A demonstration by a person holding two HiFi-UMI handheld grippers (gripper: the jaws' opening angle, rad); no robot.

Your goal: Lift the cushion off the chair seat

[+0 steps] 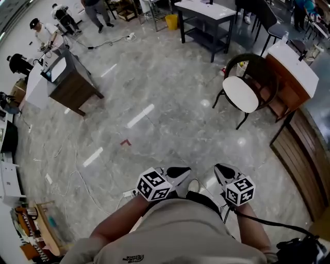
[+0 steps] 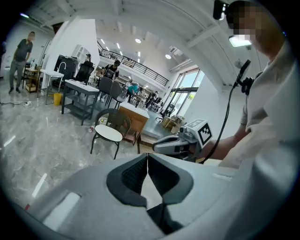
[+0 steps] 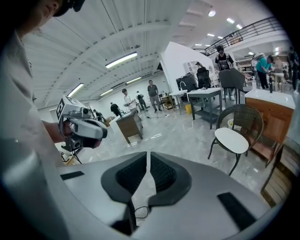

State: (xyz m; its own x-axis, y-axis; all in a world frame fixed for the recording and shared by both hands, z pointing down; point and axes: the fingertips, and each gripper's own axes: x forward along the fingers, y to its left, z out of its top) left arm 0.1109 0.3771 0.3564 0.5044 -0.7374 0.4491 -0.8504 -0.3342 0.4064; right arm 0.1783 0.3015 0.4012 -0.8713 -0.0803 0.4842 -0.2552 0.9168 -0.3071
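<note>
The white round cushion [image 1: 240,94] lies on the seat of a dark wicker chair [image 1: 256,65], far off at the upper right of the head view. It also shows in the left gripper view as the cushion [image 2: 108,133] and in the right gripper view as the cushion [image 3: 233,139]. Both grippers are held close to the person's body, well short of the chair. My left gripper [image 1: 179,173] [image 2: 147,155] has its jaws together with nothing between them. My right gripper [image 1: 224,170] [image 3: 147,158] is likewise shut and empty.
A wooden counter with a white top [image 1: 296,67] stands right behind the chair. A dark table [image 1: 206,15] and a yellow bin [image 1: 171,21] are further back. A wooden desk [image 1: 72,82] with people around it stands at the left. Cables [image 1: 77,180] trail over the marble floor.
</note>
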